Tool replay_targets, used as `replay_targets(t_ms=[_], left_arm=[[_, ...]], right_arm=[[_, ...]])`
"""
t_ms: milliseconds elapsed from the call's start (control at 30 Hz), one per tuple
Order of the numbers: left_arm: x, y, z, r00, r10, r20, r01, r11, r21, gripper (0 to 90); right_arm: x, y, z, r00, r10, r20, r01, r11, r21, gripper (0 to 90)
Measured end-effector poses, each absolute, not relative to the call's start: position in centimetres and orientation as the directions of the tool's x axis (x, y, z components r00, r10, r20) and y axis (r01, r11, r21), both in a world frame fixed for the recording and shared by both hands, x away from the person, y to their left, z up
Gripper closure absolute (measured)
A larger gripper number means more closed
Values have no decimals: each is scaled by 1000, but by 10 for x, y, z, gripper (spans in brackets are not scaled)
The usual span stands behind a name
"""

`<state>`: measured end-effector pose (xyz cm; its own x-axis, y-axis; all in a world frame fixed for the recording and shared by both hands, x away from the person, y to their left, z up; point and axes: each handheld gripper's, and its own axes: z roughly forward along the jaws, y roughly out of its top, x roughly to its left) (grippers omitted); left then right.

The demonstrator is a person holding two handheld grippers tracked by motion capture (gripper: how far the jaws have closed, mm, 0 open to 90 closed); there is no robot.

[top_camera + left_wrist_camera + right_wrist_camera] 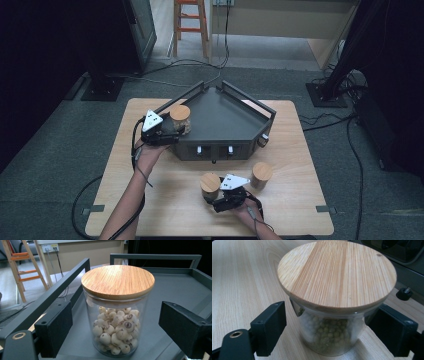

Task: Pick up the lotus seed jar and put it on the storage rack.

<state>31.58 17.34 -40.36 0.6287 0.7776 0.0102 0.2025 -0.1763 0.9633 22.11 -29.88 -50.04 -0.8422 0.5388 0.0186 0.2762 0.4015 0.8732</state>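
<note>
A glass jar of pale round seeds (116, 330) with a bamboo lid stands in the left corner of the dark grey tray (225, 125). My left gripper (117, 322) is open around this seed jar (180, 118), with a gap at each jaw. On the wooden table (165, 200), a jar of green peas (329, 336) with a bamboo lid sits between the jaws of my right gripper (329, 325). That gripper is open, its left jaw a little off the glass. From above, the right gripper (214, 194) lies just below the pea jar (210, 183).
A third bamboo-lidded jar (262, 174) stands on the table right of my right gripper. The tray has raised rails (50, 298) and small knobs (230, 149) on its front wall. An orange stool (190, 20) and cables lie on the floor beyond the table.
</note>
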Motion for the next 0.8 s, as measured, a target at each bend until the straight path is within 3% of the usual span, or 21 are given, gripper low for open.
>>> replay_targets(t_ms=[800], left_arm=[[289,177,-404,614,788,37,186,-190,964,118]], right_arm=[[222,-300,-501,-841,541,26,282,395,874,157]])
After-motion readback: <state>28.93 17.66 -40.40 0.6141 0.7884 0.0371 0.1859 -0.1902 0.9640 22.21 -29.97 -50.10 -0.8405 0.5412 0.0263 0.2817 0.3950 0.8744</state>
